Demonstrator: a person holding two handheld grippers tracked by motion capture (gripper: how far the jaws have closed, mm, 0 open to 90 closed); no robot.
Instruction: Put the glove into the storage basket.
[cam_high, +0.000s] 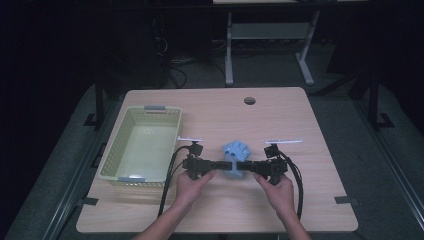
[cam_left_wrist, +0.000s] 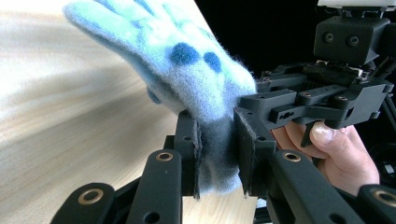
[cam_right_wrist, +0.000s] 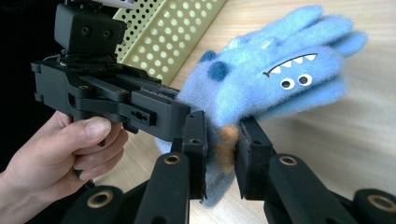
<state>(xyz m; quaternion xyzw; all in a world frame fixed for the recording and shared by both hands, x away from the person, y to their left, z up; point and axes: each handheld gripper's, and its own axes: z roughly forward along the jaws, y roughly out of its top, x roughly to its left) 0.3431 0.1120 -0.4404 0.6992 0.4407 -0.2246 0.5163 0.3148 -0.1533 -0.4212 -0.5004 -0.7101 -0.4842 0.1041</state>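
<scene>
A fuzzy light-blue glove (cam_high: 236, 159) with dark blue spots and a monster face lies mid-table between both grippers. My left gripper (cam_high: 220, 163) comes in from the left and is shut on the glove's cuff (cam_left_wrist: 217, 154). My right gripper (cam_high: 245, 166) comes in from the right and pinches the same cuff end (cam_right_wrist: 223, 149) from the other side. In the right gripper view the glove's face (cam_right_wrist: 292, 77), with white teeth and eyes, points up and away. The glove's fingers (cam_left_wrist: 116, 23) stretch over the wood.
A pale green perforated basket (cam_high: 140, 145) stands empty at the table's left, close to the left hand. A round cable hole (cam_high: 249, 100) sits near the far edge. Black cables trail from both grippers toward the near edge. Bare wood lies to the right.
</scene>
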